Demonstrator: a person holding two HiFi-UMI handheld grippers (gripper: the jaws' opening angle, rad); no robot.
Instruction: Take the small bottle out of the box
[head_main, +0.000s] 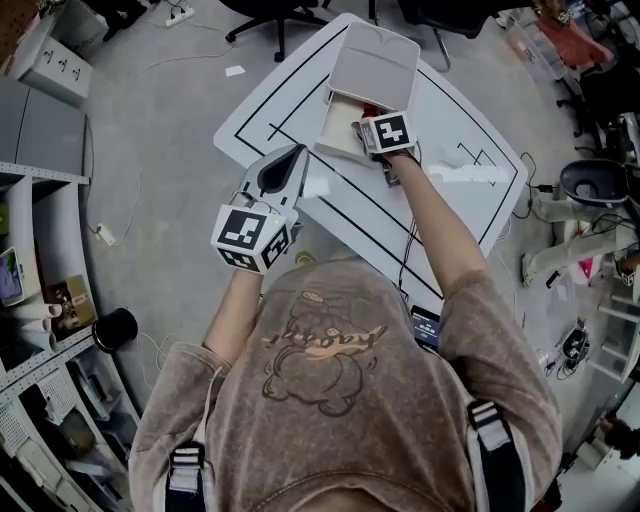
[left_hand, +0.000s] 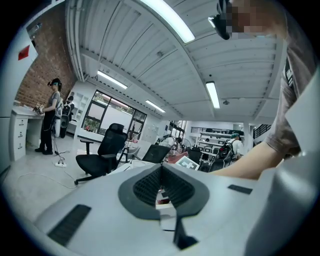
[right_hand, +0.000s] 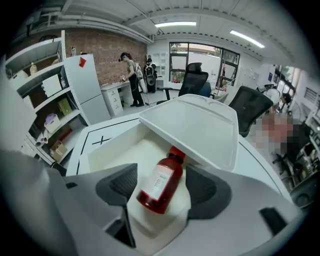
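Taupe shirt, seemingly bear-printed; grey left claw, marker cube.

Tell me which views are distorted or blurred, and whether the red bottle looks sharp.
Right gripper view: strong fisheye bending, dark corners, but the red bottle in the white box is sharp and evenly lit. Left gripper view: same bending; the ceiling lights glare. Head view: dimmer and greyer, little bending.

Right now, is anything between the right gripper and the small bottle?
Nothing visible. The bottle lies in the open box, between the right gripper's open jaws; the raised lid only overhangs its cap.
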